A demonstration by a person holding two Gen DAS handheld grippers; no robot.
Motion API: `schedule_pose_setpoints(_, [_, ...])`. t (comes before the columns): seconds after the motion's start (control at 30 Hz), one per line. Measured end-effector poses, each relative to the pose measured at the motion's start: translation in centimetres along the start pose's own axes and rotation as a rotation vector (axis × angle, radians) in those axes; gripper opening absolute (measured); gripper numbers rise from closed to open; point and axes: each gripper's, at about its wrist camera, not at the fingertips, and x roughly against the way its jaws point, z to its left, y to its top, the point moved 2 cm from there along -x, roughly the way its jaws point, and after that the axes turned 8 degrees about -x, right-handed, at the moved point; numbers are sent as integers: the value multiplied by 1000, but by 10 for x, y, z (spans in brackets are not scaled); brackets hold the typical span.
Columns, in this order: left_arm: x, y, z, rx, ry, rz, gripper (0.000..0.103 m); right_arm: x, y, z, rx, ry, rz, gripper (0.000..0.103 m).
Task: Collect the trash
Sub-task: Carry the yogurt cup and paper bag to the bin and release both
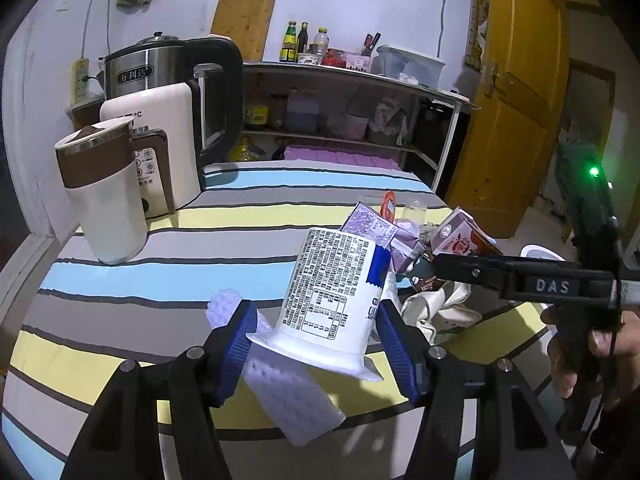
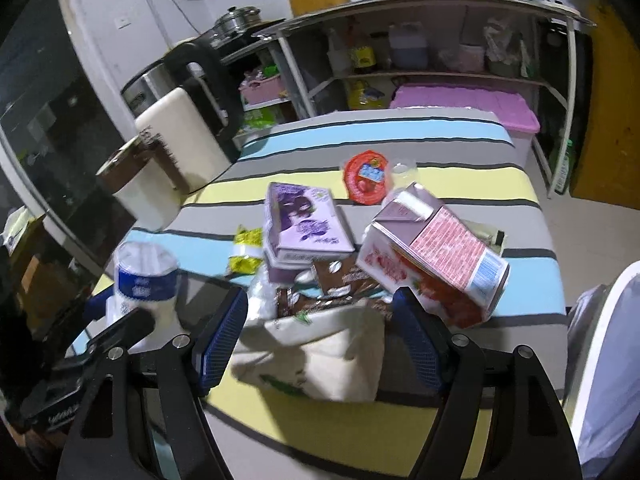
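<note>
A cluttered kitchen's striped table (image 1: 160, 280) carries most trash uncollected: 2 cartons, wrappers, a red lid. The left gripper (image 1: 316, 340) brackets an upturned yogurt cup (image 1: 332, 284), jaws apart; the right gripper (image 2: 320, 340) gapes around a cloth bag (image 2: 320, 356).

A: What is the left hand-held gripper (image 1: 312, 344) built like?

B: Black angular arms, silver round screws at the joints, and blue ribbed pads (image 1: 240, 344) on the fingers.

A: And the right hand-held gripper (image 2: 320, 344)?

B: The same: black frame, silver screws, blue ribbed pads (image 2: 220, 344). In the left wrist view, at the right of the frame, its black body carries white letters "DAS", a thin black cable and a green light.
</note>
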Motion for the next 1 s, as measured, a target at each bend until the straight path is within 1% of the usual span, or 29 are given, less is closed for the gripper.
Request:
schedule_pose_setpoints(0.1, [1, -1, 1, 7, -1, 0, 62, -6, 1, -5, -36, 13, 45, 75])
schedule_pose_setpoints(0.17, [2, -2, 3, 10, -1, 1, 62, -7, -2, -9, -64, 33, 65, 62])
schedule_pose_setpoints(0.23, [3, -4, 3, 13, -1, 2, 62, -4, -6, -12, -79, 23, 68, 46])
schedule_pose_setpoints(0.27, [4, -4, 3, 15, -1, 4, 62, -3, -7, -14, -83, 21, 69, 41])
schedule_pose_setpoints(0.3, [4, -5, 3, 19, -2, 5, 62, -1, -9, -15, -92, 20, 78, 33])
schedule_pose_setpoints(0.33, [5, -6, 3, 20, -2, 6, 62, -1, -11, -15, -100, 23, 86, 29])
schedule_pose_setpoints(0.47, [10, -8, 2, 23, -3, 6, 62, 7, -23, -17, -118, 36, 108, 29])
schedule_pose_setpoints(0.5, [11, -9, 1, 23, -3, 6, 62, 9, -25, -16, -117, 35, 107, 27])
schedule_pose_setpoints(0.6, [14, -10, -2, 23, -6, 8, 62, 18, -31, -14, -109, 33, 87, 23])
schedule_pose_setpoints(0.8, [23, -9, -12, 16, -9, -6, 62, 36, -33, -12, -102, 54, 43, 15])
schedule_pose_setpoints(1.0, [32, -1, -26, -5, -20, -27, 62, 56, -36, -10, -78, 58, -5, 13])
